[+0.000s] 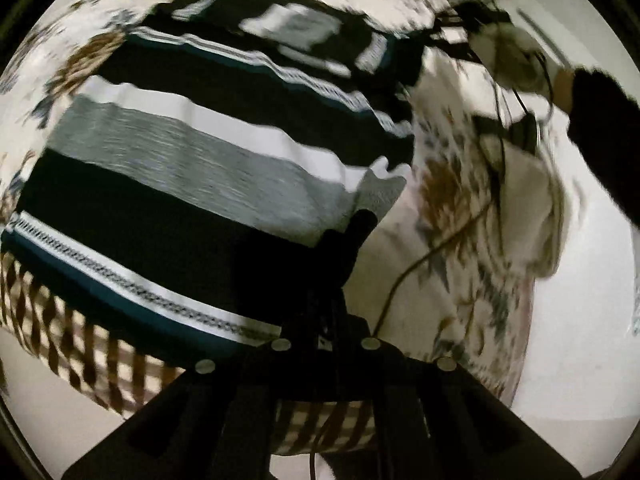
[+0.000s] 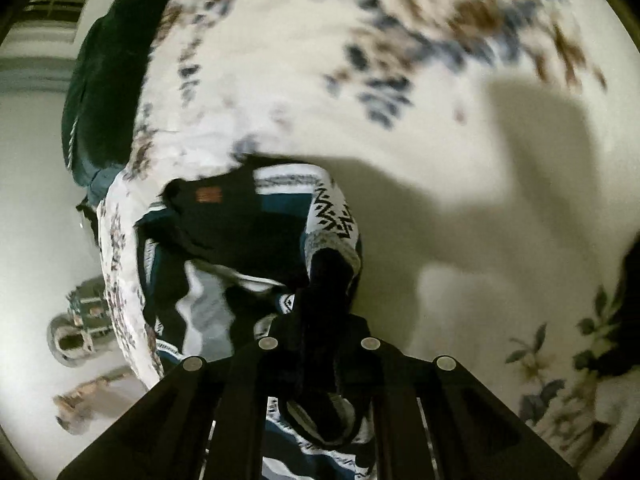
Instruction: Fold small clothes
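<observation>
A striped knit garment (image 1: 192, 160), black, white, grey and teal with patterned bands, lies spread over a floral bedsheet (image 1: 448, 200). My left gripper (image 1: 344, 248) is shut on the garment's right edge. In the right wrist view the same garment (image 2: 248, 232) hangs bunched, with a small orange label showing. My right gripper (image 2: 328, 276) is shut on its patterned edge and holds it above the sheet (image 2: 400, 100). The right gripper and the hand holding it show in the left wrist view (image 1: 500, 52) at the far right. Both views are blurred.
A brown checked cloth (image 1: 100, 360) lies under the garment at the near edge. A dark green cloth (image 2: 108, 92) sits at the bed's left edge. Pale floor (image 2: 32, 208) with a small round object (image 2: 72, 336) lies beyond the bed.
</observation>
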Available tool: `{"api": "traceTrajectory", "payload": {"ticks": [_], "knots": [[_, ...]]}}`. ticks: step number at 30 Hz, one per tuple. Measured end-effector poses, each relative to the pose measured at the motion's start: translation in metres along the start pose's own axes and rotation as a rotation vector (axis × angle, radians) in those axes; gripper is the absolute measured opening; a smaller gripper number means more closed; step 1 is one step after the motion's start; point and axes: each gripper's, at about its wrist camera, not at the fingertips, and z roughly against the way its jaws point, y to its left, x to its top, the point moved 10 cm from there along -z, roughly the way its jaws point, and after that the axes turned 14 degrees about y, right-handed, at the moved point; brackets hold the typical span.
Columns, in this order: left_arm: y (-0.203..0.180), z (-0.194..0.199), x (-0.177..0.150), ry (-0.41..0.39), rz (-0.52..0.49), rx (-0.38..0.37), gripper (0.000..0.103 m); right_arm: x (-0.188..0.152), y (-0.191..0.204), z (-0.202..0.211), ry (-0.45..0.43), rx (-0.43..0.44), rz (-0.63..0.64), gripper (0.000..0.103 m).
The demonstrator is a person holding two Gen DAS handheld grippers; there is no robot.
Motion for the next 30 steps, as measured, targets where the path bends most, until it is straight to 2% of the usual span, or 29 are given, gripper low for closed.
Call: {"api": "traceTrajectory", "payload": {"ticks": [4, 9, 15, 19, 22, 25, 30], "knots": [[0.033, 0.034, 0.012, -0.072, 0.09, -0.057, 0.003, 0.001, 0.04, 0.02, -0.008, -0.05, 0.056, 0.01], [0.097, 0.078, 0.023, -0.171, 0.245, -0.118, 0.003, 0.005, 0.117, 0.019, -0.011, -0.112, 0.126, 0.01], [0.204, 0.102, 0.03, -0.235, 0.45, -0.176, 0.003, 0.025, 0.225, -0.026, -0.014, -0.183, 0.172, 0.009], [0.267, 0.094, 0.037, -0.221, 0.526, -0.209, 0.003, 0.05, 0.292, -0.079, -0.014, -0.249, 0.185, 0.009], [0.302, 0.08, 0.047, -0.195, 0.552, -0.228, 0.003, 0.067, 0.318, -0.125, -0.001, -0.324, 0.174, 0.009], [0.325, 0.066, 0.052, -0.162, 0.562, -0.255, 0.003, 0.082, 0.327, -0.163, 0.002, -0.409, 0.156, 0.009], [0.343, 0.059, 0.055, -0.119, 0.541, -0.255, 0.0, 0.096, 0.322, -0.192, -0.008, -0.435, 0.105, 0.009]]}}
